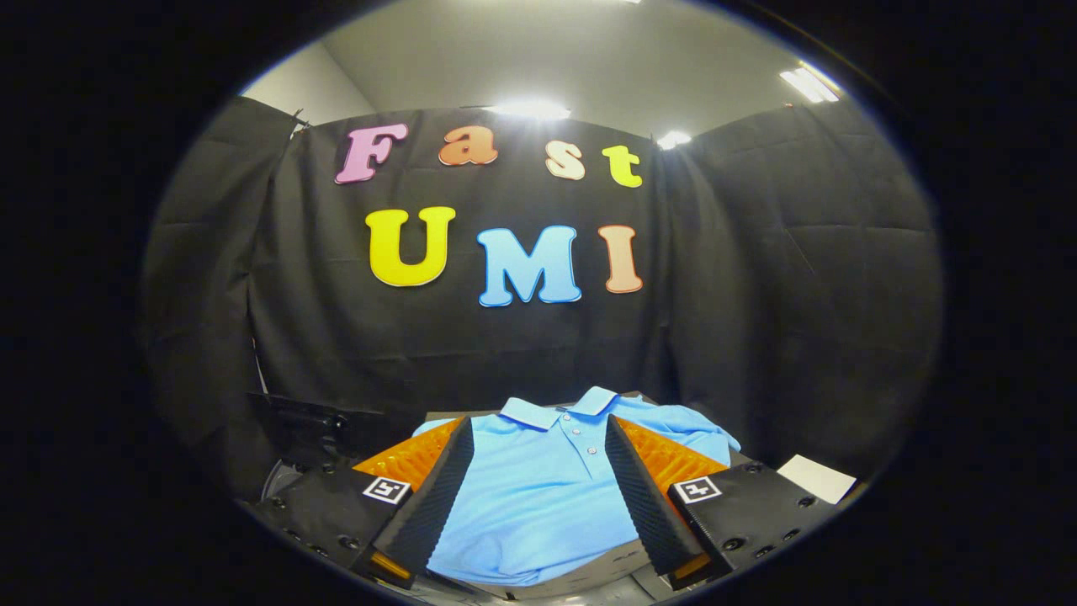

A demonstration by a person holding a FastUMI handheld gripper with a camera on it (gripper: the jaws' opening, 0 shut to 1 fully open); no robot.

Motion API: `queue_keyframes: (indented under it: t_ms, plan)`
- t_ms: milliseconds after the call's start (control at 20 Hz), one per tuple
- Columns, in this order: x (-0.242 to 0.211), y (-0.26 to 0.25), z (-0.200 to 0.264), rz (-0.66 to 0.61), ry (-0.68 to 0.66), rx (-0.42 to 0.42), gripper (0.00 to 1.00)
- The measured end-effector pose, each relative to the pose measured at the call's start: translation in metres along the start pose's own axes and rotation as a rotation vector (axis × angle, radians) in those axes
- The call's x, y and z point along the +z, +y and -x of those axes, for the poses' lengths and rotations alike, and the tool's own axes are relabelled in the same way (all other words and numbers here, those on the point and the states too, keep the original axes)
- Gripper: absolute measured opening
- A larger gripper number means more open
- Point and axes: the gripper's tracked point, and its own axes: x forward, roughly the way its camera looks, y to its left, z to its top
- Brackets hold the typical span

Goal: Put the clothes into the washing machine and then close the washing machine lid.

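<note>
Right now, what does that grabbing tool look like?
The gripper has two wedge-shaped jaws with ribbed inner faces, each on a block with screws and a square black-and-white marker. They stand open over the blue polo shirt.

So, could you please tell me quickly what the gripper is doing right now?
Gripper: open, holding nothing, fingers spread wide over the blue shirt, which lies flat between them.

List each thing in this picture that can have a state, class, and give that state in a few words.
polo shirt: folded flat on a box, collar away from the gripper, buttoned, not yet picked up.
gripper: open, fingers spread to either side of the shirt, gripping nothing.
box: under the shirt, only its near edge seen.
white card: lying flat to the right.
</note>
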Motion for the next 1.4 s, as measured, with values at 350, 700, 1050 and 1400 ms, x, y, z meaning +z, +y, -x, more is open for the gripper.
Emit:
queue_keyframes:
  t_ms: [350, 700, 1050, 1400]
  plan:
    - [-0.020, -0.019, -0.052, 0.022, 0.168, -0.097, 0.99]
    - [-0.056, -0.027, -0.089, -0.023, 0.354, -0.141, 0.99]
    - [-0.089, -0.021, -0.104, -0.082, 0.495, -0.147, 0.99]
    - [-0.100, -0.022, -0.108, -0.092, 0.591, -0.170, 0.99]
